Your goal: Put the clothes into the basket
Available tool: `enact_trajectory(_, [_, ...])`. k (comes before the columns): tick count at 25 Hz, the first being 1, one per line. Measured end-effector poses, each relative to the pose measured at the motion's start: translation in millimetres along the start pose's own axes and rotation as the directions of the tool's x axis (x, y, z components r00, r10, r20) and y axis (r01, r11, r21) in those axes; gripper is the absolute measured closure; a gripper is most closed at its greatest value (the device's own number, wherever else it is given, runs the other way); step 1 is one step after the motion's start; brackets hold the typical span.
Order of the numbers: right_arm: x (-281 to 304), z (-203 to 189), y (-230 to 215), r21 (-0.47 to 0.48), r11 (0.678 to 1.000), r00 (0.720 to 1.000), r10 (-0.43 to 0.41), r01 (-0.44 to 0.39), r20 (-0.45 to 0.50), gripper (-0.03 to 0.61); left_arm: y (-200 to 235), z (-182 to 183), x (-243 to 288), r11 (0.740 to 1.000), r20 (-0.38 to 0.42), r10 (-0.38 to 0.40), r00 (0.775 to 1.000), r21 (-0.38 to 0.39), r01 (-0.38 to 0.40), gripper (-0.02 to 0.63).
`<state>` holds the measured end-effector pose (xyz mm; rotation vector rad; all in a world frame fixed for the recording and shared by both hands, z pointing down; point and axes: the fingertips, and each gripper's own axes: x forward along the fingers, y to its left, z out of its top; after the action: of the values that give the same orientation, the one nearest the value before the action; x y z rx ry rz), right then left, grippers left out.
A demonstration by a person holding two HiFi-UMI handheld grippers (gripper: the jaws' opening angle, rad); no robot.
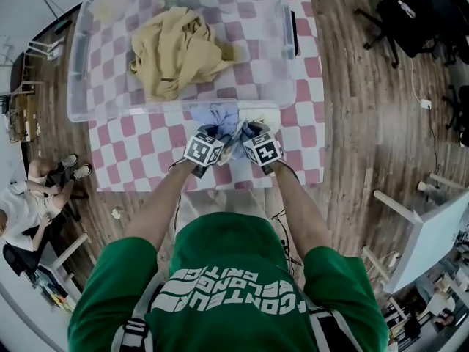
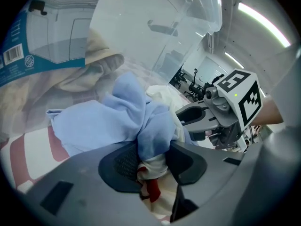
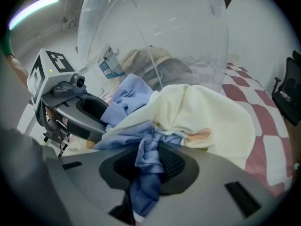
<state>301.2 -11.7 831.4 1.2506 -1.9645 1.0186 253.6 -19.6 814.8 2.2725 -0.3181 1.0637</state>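
A light blue garment (image 1: pixel 223 119) and a cream garment (image 1: pixel 268 116) lie bunched on the checkered table right in front of the clear plastic basket (image 1: pixel 79 86). A tan garment (image 1: pixel 176 50) lies inside the basket. My left gripper (image 1: pixel 218 135) is shut on a fold of the blue garment (image 2: pixel 141 121), with a bit of white and red cloth (image 2: pixel 151 173) pinched along with it. My right gripper (image 1: pixel 247 132) is shut on a twisted strand of the same blue garment (image 3: pixel 148 154), and the cream garment (image 3: pixel 207 117) is draped just beyond its jaws. The two grippers stand close side by side.
The pink-and-white checkered cloth (image 1: pixel 146 152) covers the table, and the basket takes up most of its far part. A black office chair (image 1: pixel 410 13) stands at the far right on the wood floor. A white table (image 1: pixel 432 233) is at the right, and a seated person (image 1: pixel 29 204) at the left.
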Motion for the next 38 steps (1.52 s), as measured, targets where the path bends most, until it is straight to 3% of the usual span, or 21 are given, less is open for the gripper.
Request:
enact_trajectory(9, [-10.5, -4.0, 16.8, -0.015, 1.000, 1.000, 0.027, -0.027, 0.001, 0.497, -15.8, -6.8, -15.5, 1.000, 0.032, -0.011, 0.999, 0.002, 0.011, 0.488])
enact_trajectory(20, [-59.5, 24.9, 36.4, -0.029, 1.000, 0.988, -0.006, 0.011, 0.155, 0.500, -43.1, 19.4, -59.9, 0.994, 0.136, -0.045, 0.990, 0.107, 0.030, 0.489])
enact_trajectory(32, [-154.8, 61.1, 48.0, -0.034, 0.994, 0.926, -0.085, 0.105, 0.368, 0.500, -105.6, 70.5, -117.6, 0.967, 0.269, -0.108, 0.957, 0.253, 0.038, 0.489])
enact_trajectory(38, [-206.8, 65.1, 39.8, 0.031, 0.984, 0.871, -0.170, 0.176, 0.460, 0.500, -146.7, 98.6, -130.6, 0.934, 0.305, -0.184, 0.934, 0.352, 0.069, 0.489])
